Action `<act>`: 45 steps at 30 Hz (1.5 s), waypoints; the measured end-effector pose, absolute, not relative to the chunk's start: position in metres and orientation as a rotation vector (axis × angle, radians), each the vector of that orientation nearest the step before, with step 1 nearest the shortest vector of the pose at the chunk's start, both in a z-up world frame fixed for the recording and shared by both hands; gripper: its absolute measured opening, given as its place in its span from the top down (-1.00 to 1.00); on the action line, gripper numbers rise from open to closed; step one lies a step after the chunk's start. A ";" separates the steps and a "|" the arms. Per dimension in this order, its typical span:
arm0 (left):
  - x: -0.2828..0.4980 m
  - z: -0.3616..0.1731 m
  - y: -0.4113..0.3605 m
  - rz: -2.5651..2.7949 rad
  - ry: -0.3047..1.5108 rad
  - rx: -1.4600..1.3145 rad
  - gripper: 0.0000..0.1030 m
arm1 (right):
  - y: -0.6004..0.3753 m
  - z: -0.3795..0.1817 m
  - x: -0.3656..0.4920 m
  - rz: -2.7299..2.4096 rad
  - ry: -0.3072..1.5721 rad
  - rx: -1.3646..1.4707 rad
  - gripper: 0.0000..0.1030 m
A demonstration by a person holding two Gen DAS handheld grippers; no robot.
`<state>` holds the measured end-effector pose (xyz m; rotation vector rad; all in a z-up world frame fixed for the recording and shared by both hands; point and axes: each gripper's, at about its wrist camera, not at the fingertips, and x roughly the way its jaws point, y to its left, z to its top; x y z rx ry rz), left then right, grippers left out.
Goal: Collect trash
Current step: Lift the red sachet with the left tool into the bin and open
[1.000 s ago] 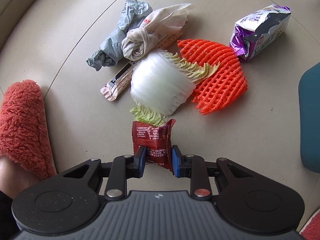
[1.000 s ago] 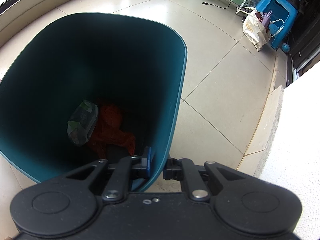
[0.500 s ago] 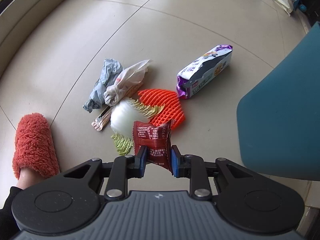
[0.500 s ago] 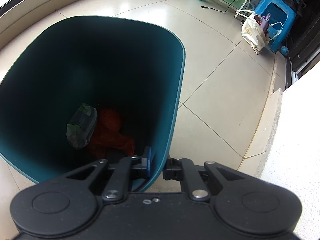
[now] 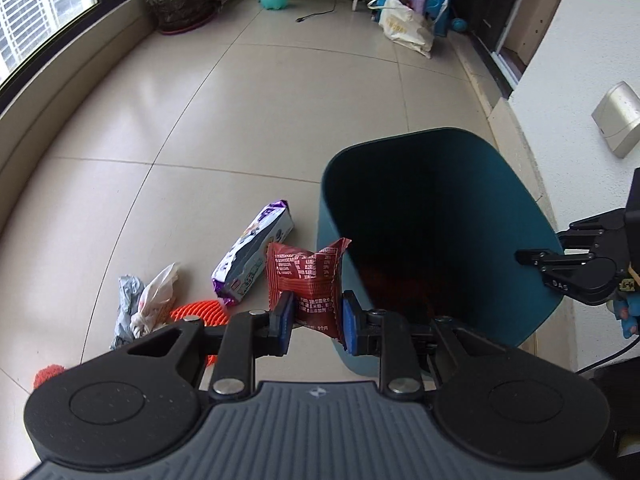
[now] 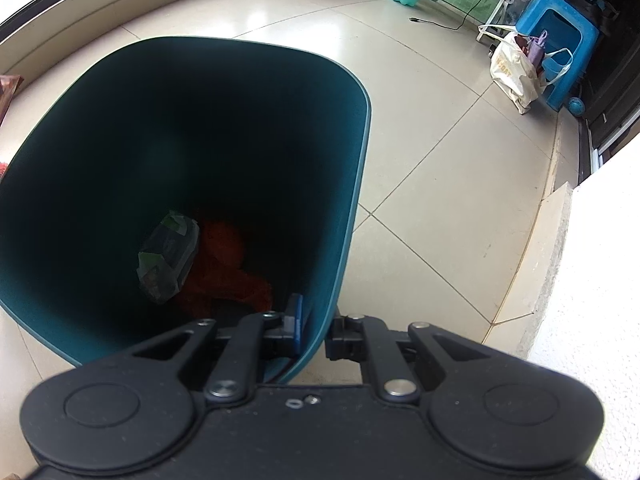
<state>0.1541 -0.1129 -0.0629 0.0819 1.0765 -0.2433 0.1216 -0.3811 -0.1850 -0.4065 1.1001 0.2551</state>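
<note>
The left gripper has its jaws clamped on a red snack wrapper. The wrapper sits in the lower middle of the left wrist view, up off the floor and just left of the teal trash bin. It looks very light and thin. It is crinkly and soft, so it bends and folds where the jaws pinch it. It is shiny too, so I think it could slip out if the jaws let go a little. The jaws hold it near its bottom end, and the top part sticks up free. That seems a good place to hold it, since a flat pinch across the bag keeps it from sliding.

The right gripper has its jaws pressed together on the rim of the trash bin, one jaw inside and one outside. The wall is thin, stiff plastic. It holds its shape, so the rim is a handy spot to grab and keep the bin steady.

Inside the bin, low in the right wrist view, lie a dark green packet and something orange-red.

More trash lies on the floor at the lower left of the left wrist view: a purple snack bag, an orange foam net, a white crumpled bag and a grey crumpled bag. They all look light and squashy.
</note>
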 end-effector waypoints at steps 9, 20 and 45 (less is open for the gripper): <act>0.180 -0.089 -0.197 -0.352 1.124 0.193 0.53 | -0.385 -0.185 0.122 0.263 1.093 -0.398 0.82; 0.197 -0.150 -0.230 -0.325 1.235 0.295 0.53 | -0.388 -0.184 0.118 0.282 1.078 -0.403 0.82; 0.160 -0.092 -0.165 -0.334 1.076 0.141 0.17 | -0.380 -0.186 0.120 0.258 1.093 -0.416 0.82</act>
